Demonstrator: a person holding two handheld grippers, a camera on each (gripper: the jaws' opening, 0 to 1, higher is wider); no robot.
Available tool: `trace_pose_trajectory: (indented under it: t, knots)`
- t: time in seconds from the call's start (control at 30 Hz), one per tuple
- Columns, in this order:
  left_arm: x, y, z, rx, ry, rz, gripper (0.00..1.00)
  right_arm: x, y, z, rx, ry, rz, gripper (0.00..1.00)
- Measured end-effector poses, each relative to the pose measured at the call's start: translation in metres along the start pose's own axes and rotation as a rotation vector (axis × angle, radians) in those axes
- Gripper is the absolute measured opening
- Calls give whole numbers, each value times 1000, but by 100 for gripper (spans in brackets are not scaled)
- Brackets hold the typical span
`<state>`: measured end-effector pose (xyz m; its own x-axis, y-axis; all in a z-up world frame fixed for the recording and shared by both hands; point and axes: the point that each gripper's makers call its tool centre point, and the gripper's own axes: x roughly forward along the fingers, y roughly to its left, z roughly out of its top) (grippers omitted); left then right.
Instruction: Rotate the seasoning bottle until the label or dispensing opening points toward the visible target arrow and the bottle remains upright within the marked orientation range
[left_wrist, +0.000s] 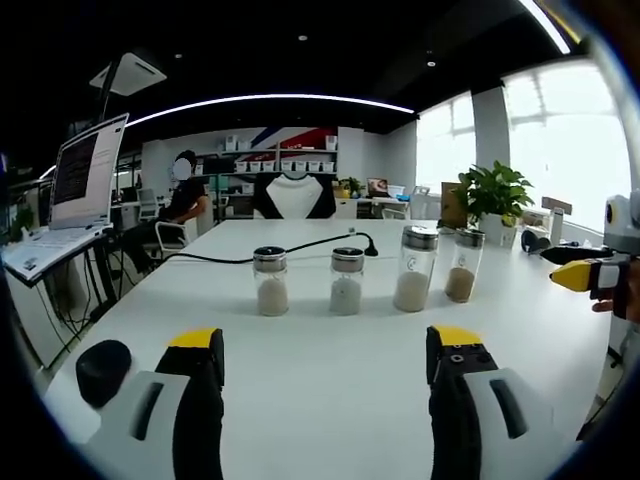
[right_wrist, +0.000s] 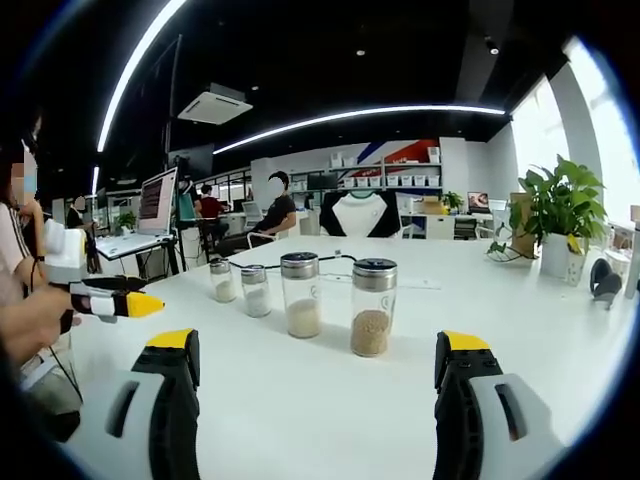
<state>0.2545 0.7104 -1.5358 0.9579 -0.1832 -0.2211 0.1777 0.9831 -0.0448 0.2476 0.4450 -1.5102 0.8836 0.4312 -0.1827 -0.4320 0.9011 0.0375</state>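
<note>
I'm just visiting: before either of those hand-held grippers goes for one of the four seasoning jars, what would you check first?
1. Four seasoning jars upright, e.g. the brown-filled jar: ok.
2. Left hand-held gripper open and holding nothing: ok.
3. Right hand-held gripper open and holding nothing: ok.
4. Target arrow on the white table: cannot tell, none visible.
5. Black cable lies behind the jars, out of the approach path: ok.
6. Which way the lid openings face: cannot tell.

Clear glass bottles (left_wrist: 347, 282), metal caps

4 bottles (left_wrist: 347, 281) in a row on the worktop (left_wrist: 330, 370). 1 plant (left_wrist: 492, 200). 1 laptop (left_wrist: 75, 190). 1 black cable (left_wrist: 290, 248). 2 claws, left (left_wrist: 325, 362) and right (right_wrist: 318, 360).
</note>
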Motion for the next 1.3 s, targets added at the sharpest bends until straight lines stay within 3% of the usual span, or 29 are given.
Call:
trace_pose_trajectory:
  t: [1.3]
  knots:
    - [51, 33, 13, -11, 6, 52, 87, 8, -21, -8, 28, 21, -25, 98]
